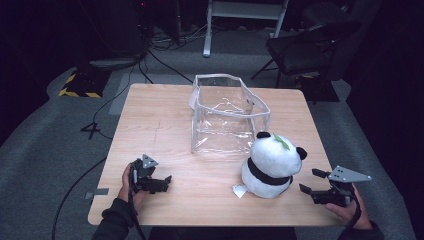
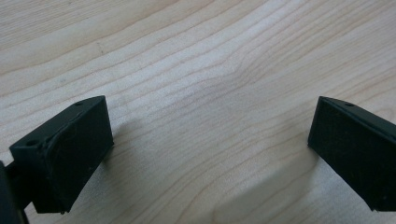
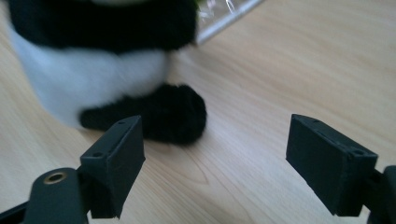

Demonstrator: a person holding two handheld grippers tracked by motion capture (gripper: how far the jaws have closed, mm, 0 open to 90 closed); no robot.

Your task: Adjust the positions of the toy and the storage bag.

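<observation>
A black-and-white plush panda [image 1: 271,165] sits on the wooden table [image 1: 165,125] at the front right, with a small green leaf on its head and a white tag at its base. A clear plastic bag [image 1: 225,114] stands open-topped just behind it. My right gripper [image 1: 310,181] is open a short way right of the panda, jaws pointing at it; the right gripper view has the panda's black foot [image 3: 173,112] just beyond its left pad. My left gripper [image 1: 167,181] lies open near the front left, over bare wood [image 2: 205,93].
A dark folding chair [image 1: 310,47] stands behind the table's far right corner. Cables [image 1: 120,95] run over the grey carpet at the left. A white frame leg [image 1: 207,30] stands at the back.
</observation>
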